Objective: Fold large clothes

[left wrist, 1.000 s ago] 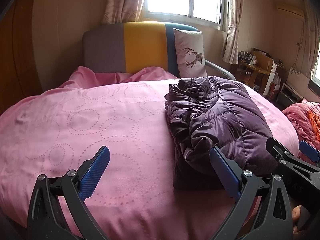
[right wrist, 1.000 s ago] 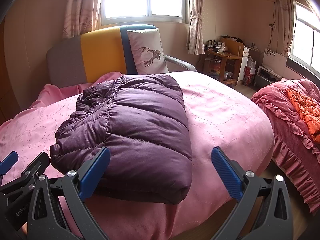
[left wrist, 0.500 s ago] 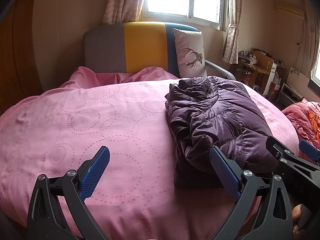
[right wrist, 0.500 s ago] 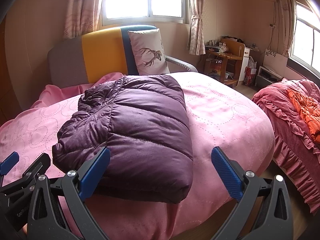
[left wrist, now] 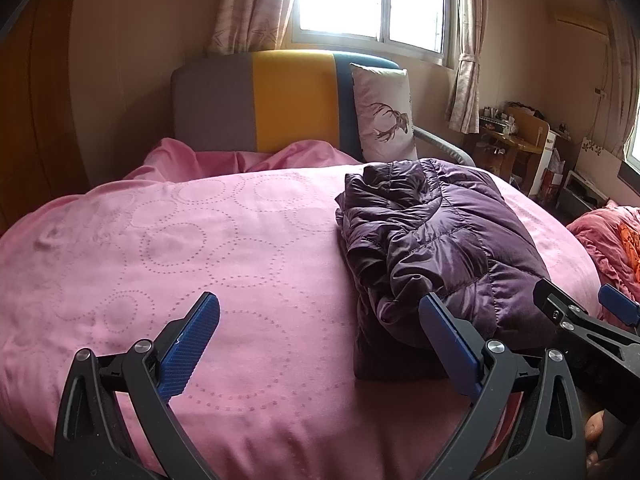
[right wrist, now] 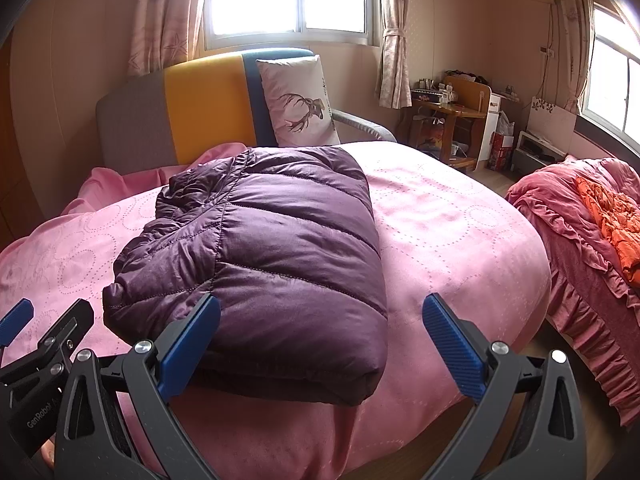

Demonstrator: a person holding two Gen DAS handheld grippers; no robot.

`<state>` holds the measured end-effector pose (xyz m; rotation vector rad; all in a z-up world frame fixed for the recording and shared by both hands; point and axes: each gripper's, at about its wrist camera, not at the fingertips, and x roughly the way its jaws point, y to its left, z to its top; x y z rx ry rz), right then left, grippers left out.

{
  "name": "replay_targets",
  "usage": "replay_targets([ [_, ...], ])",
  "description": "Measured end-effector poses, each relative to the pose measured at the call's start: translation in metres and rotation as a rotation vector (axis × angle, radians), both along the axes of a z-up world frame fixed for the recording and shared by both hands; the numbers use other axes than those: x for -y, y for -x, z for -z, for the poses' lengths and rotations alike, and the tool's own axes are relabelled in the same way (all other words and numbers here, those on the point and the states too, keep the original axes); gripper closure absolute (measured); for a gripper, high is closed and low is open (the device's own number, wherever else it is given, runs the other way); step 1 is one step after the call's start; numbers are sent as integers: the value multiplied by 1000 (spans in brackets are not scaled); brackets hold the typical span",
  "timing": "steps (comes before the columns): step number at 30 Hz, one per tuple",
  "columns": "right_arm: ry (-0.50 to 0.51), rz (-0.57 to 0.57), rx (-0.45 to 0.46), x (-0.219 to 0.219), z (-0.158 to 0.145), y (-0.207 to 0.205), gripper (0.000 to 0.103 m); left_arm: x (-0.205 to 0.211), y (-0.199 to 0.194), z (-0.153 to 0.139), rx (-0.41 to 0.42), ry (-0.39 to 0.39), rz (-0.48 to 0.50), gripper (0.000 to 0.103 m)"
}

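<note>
With the purple jacket [right wrist: 280,248] folded at frame centre on the bed [right wrist: 460,240], both jaws are held wide open and empty, so only final tidying is judged left.

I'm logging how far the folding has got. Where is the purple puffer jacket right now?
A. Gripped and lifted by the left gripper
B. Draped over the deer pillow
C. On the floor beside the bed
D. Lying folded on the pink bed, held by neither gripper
D: the purple puffer jacket lies as a folded bundle on the pink bed, with the left gripper and right gripper both open and empty.
</note>
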<state>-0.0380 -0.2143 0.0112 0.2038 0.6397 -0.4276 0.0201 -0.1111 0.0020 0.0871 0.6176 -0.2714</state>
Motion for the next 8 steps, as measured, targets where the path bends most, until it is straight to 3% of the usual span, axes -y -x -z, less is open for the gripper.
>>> replay_targets([
  [8,-4,-9,-1,3,2,0,2,-2,-6,5,-47,9,-11,4],
])
